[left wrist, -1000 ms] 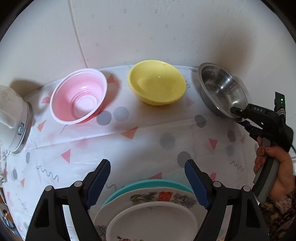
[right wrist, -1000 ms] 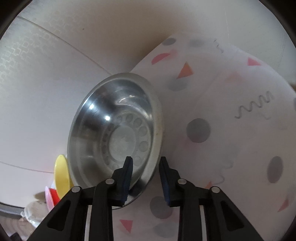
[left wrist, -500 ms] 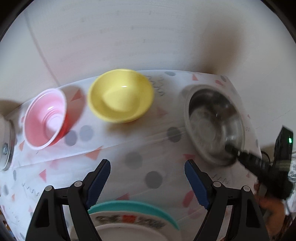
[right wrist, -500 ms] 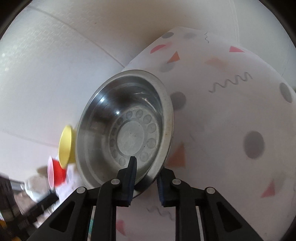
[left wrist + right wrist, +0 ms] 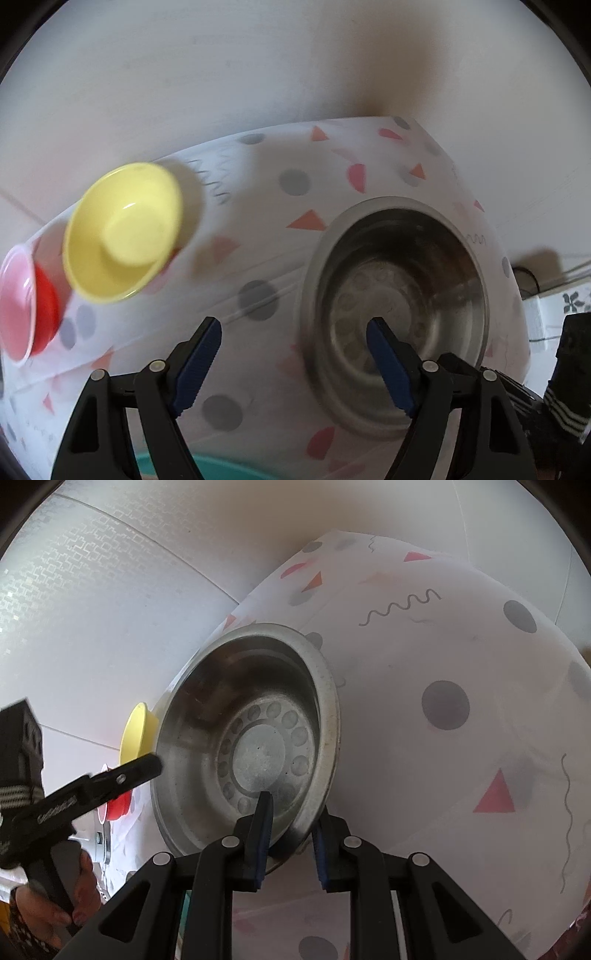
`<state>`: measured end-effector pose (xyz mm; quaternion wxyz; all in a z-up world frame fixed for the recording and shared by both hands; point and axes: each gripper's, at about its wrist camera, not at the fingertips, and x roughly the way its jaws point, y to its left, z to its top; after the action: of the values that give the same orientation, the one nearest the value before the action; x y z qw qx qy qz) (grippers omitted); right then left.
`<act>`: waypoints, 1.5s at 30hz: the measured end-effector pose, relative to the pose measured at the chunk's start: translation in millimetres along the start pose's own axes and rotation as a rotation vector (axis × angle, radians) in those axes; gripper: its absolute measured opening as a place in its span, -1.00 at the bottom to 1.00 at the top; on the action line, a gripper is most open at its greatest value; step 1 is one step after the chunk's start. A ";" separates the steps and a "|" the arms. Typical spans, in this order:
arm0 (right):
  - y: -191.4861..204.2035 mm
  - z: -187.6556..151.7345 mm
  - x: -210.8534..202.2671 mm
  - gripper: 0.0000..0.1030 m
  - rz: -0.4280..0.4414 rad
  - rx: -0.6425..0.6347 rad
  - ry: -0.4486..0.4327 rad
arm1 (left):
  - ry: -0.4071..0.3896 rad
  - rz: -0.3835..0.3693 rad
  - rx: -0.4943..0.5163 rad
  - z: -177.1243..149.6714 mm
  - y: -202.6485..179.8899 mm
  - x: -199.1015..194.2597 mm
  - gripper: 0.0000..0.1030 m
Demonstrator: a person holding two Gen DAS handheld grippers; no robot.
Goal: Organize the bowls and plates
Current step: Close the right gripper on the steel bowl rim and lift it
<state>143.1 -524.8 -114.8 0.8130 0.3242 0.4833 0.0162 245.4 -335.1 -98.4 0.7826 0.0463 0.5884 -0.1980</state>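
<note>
Right claw (image 5: 291, 836) clenches the steel bowl's (image 5: 258, 716) rim; left claw (image 5: 295, 365) spread wide

home dining spot, patterned tablecloth (image 5: 461, 657), steel bowl (image 5: 399, 295), yellow bowl (image 5: 122, 229), pale wall (image 5: 258, 55)

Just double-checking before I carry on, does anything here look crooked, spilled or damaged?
Nothing spilled or broken. The steel bowl is pinched at its near rim by the right gripper; whether it is tilted off the patterned tablecloth is unclear. The yellow bowl sits upright.
</note>
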 end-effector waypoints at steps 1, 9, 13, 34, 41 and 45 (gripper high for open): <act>1.2 0.6 -0.2 -0.61 -0.003 0.001 -0.004 | 0.001 0.005 0.014 2.4 -3.3 3.7 0.49; -3.4 -0.3 1.4 -0.61 0.003 0.016 -0.005 | 0.013 0.027 0.106 6.4 -20.9 18.7 -0.22; -3.8 -1.9 2.7 -0.61 -0.005 0.022 -0.006 | 0.021 0.029 0.119 4.1 -23.4 22.2 -0.43; 11.9 -5.9 -0.1 -0.70 -0.046 -0.019 -0.044 | -0.032 0.040 0.164 -20.3 -16.4 -2.9 -0.64; 34.2 -8.5 -12.0 -0.70 -0.029 -0.063 -0.067 | -0.092 0.043 0.133 -32.7 0.2 -34.1 -0.64; 56.3 -12.4 -15.0 -0.71 -0.014 -0.107 -0.075 | -0.124 0.038 0.099 -43.5 21.4 -55.1 -0.64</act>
<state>141.4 -479.2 -76.6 0.8469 0.2773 0.4531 0.0243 201.3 -288.1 -63.3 0.8178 0.0839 0.5273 -0.2146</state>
